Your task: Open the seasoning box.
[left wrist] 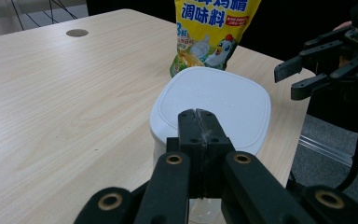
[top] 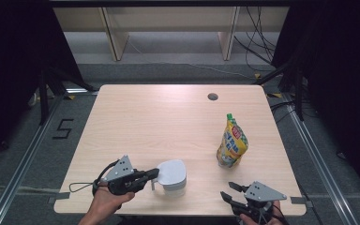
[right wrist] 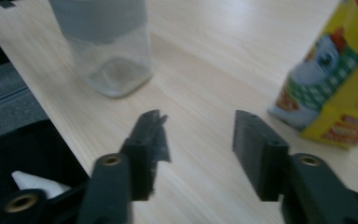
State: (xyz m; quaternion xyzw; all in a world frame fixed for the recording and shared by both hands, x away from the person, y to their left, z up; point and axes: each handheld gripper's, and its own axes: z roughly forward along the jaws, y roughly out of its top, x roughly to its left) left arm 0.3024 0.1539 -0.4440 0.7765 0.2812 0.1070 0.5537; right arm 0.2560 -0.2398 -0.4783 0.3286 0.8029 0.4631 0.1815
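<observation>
High view: pale wood table [top: 168, 122] on grey carpet [top: 28, 154]; left jaws shut empty, right jaws apart.

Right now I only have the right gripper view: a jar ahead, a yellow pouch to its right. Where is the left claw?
Observer: The left claw is shut, with its tips right at the jar's side by the white lid. I cannot tell whether it pinches anything.
Operator: Is the pouch capped? Its top is cut off for me.
Observer: Yes, the pouch stands upright with a green cap on top.
</observation>
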